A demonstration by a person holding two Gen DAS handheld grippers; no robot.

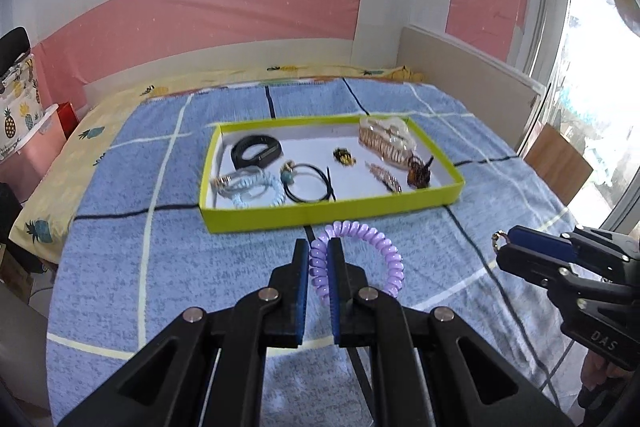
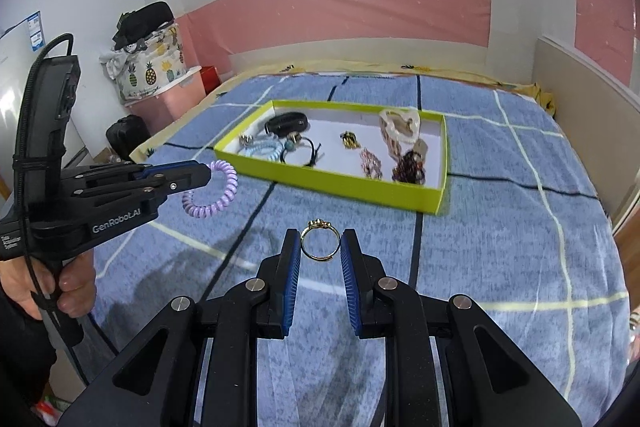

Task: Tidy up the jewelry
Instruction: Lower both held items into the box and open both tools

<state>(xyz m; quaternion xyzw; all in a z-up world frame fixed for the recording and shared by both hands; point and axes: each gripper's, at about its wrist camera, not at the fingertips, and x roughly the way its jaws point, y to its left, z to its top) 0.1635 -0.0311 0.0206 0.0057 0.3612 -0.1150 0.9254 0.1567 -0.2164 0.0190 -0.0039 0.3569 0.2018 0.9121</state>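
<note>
A lime-green tray (image 1: 320,213) (image 2: 340,183) with a white floor sits on the blue bed cover. It holds a black band (image 1: 256,151), light blue coil ties (image 1: 252,189), a black cord tie (image 1: 310,183), a small dark charm (image 1: 344,157), hair clips (image 1: 386,177) and a beaded piece (image 1: 384,137). My left gripper (image 1: 319,251) is shut on a purple spiral hair tie (image 1: 372,251) (image 2: 222,187), held above the bed just before the tray's near wall. My right gripper (image 2: 321,247) (image 1: 500,247) is shut on a gold ring (image 2: 320,245), right of the left gripper.
The blue checked cover (image 1: 160,267) spreads around the tray. A beige headboard (image 1: 460,79) stands at the right, a pink storage bin with a pineapple-print bag (image 2: 156,75) at the left, and the pink-and-white wall behind.
</note>
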